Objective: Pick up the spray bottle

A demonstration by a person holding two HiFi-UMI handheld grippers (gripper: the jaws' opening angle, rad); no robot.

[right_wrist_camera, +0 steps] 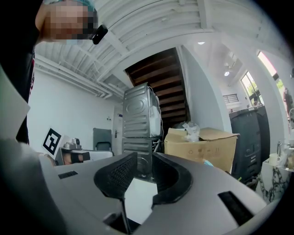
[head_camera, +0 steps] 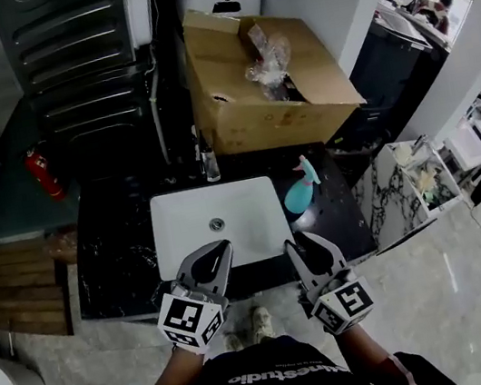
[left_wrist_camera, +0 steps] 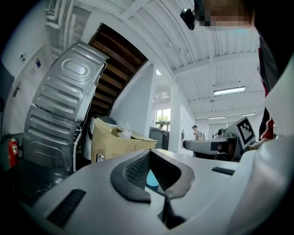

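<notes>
Presently left hand-held gripper (head_camera: 223,249) and right hand-held gripper (head_camera: 304,243) jaws apart, empty; spray bottle (head_camera: 299,193) print unreadable.

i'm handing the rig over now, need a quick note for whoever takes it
Tools: left tool open and empty over the front of the sink; right tool open and empty at its front right corner.
Things: teal spray bottle on the dark counter right of the sink, ahead of the right tool, untouched.
Done: nothing yet.
Left: reach in, probably with the right tool as it looks nearer, close on the spray bottle, lift.
</notes>
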